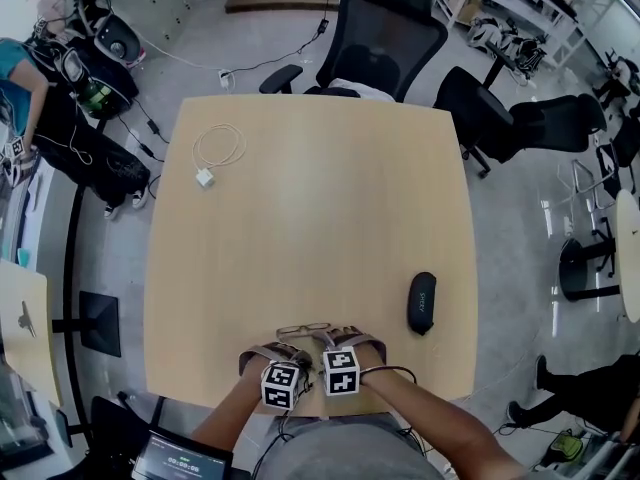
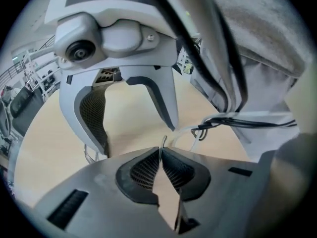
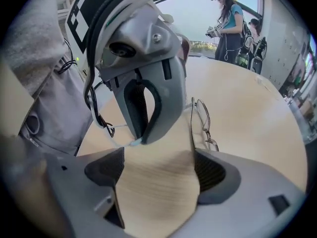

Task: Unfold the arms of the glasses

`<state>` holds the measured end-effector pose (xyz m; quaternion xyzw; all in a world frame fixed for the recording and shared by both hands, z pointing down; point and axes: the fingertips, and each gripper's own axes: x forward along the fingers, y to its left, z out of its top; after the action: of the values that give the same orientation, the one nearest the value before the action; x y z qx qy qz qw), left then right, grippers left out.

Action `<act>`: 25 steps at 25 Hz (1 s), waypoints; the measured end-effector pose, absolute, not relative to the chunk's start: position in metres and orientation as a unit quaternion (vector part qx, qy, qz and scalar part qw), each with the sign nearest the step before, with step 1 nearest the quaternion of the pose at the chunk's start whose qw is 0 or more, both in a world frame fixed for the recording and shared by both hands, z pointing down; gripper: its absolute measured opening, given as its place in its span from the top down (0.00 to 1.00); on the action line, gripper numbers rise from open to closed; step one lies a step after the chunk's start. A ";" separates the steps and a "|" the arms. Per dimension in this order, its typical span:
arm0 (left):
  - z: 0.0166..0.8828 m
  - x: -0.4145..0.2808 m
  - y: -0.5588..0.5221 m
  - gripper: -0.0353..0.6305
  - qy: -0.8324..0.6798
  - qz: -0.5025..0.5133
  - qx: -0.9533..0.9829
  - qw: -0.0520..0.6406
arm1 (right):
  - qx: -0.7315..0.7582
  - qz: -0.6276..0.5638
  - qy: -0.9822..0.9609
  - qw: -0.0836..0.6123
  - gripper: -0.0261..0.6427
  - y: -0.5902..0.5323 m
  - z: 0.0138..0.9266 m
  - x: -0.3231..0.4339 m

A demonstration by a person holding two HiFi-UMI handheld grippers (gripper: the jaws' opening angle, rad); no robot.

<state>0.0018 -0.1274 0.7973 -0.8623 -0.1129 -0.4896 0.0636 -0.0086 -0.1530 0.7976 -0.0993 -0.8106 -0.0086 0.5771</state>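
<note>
The glasses [image 1: 303, 328] are sitting by the tabletop's [image 1: 320, 198] near edge, about midway along it. The left tool [image 2: 161, 155] is clenching one thin arm of them between its pads. The right tool [image 3: 157, 168] is standing released, jaws wide, with an arm running just beside one pad. A case [image 1: 422, 303] is lying nearer the right edge.

Pale wood-grain bench [image 1: 320, 198], matt and smooth. The glasses [image 3: 202, 125]: thin shiny metal wire, clear lenses. On the left claw [image 2: 161, 155] and right claw [image 3: 157, 168], matt grey plastic shells and black ribbed pads [image 3: 210, 171]. Smooth black case [image 1: 421, 302].
</note>
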 end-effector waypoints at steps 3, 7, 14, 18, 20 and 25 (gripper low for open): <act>0.798 -0.008 -0.121 0.93 -0.131 -0.493 -0.858 0.060 | -0.103 -0.004 -0.807 0.581 0.33 -0.156 0.797 0.000; 0.809 -0.024 -0.111 0.91 -0.146 -0.507 -0.847 0.060 | -0.110 -0.003 -0.802 0.587 0.33 -0.157 0.798 0.008; 0.800 -0.037 -0.115 0.89 -0.149 -0.503 -0.849 0.061 | -0.116 0.011 -0.796 0.594 0.33 -0.154 0.793 0.015; 0.799 -0.037 -0.115 0.89 -0.162 -0.497 -0.850 0.069 | -0.116 0.004 -0.821 0.560 0.33 -0.151 0.780 -0.016; 0.799 -0.037 -0.114 0.89 -0.172 -0.492 -0.850 0.078 | -0.123 -0.003 -0.825 0.552 0.33 -0.153 0.782 -0.032; 0.798 -0.036 -0.112 0.89 -0.205 -0.479 -0.845 0.119 | -0.170 -0.033 -0.808 0.563 0.33 -0.157 0.796 -0.046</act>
<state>-0.0356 -0.1117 0.7977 -0.8450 -0.2052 -0.4793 0.1187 -0.0465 -0.1567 0.7957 -0.1702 -0.8083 -0.0327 0.5627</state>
